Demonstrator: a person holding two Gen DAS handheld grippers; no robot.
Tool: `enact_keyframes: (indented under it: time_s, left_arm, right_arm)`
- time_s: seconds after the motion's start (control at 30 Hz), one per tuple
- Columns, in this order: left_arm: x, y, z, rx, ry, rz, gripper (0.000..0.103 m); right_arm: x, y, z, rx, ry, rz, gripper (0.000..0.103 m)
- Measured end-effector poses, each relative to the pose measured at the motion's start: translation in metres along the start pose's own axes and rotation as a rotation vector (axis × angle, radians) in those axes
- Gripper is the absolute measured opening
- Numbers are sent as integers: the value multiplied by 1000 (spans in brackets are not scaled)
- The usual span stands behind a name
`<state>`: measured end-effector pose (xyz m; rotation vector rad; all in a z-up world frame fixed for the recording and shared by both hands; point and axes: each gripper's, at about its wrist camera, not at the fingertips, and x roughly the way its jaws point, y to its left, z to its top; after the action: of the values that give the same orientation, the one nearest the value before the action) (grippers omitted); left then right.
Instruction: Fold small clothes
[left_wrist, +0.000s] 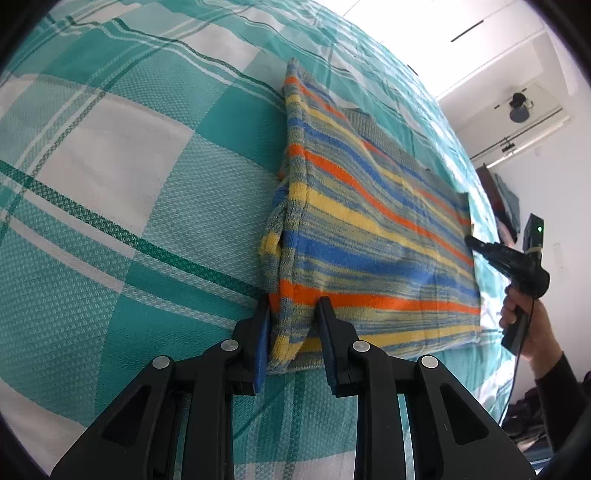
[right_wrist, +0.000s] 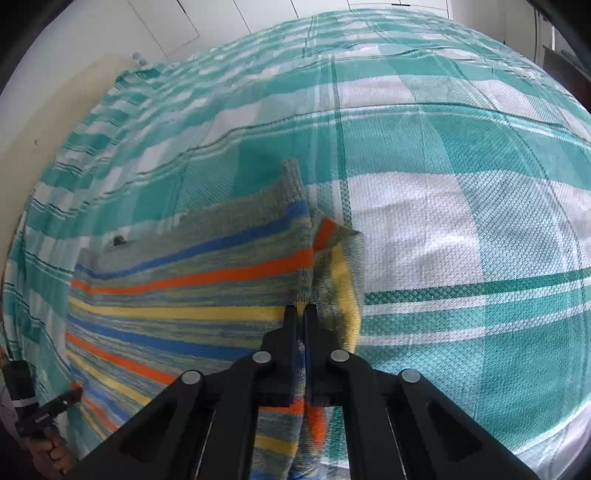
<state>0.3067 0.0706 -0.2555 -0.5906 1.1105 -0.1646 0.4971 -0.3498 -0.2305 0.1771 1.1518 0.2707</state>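
Note:
A small striped garment (left_wrist: 369, 236) in blue, orange, yellow and grey lies folded on the teal-and-white checked bedspread (left_wrist: 110, 177). My left gripper (left_wrist: 293, 306) is open, its jaws astride the garment's near corner. In the left wrist view my right gripper (left_wrist: 471, 242) shows at the garment's far right edge, held by a hand. In the right wrist view my right gripper (right_wrist: 302, 309) is shut on the garment's (right_wrist: 184, 302) edge, with a fold of cloth between the jaws. My left gripper (right_wrist: 75, 397) shows at the lower left there.
The bedspread (right_wrist: 443, 221) covers the whole bed. A white wall with cupboard doors (right_wrist: 177, 22) lies beyond the bed. A dark pile of things (left_wrist: 524, 413) sits on the floor at the right, past the bed's edge.

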Motion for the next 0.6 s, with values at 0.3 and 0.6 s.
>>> enact_keyframes:
  time_s: [0.3,0.6]
  left_arm:
    - [1,-11,0,27,-14,-3,51]
    - [-1,-5,-1,-14,-14,-19,40]
  right_arm:
    - [-3,-5,-9,15,-23,-102,4]
    - [-61,19,-76,-44,62,62,26]
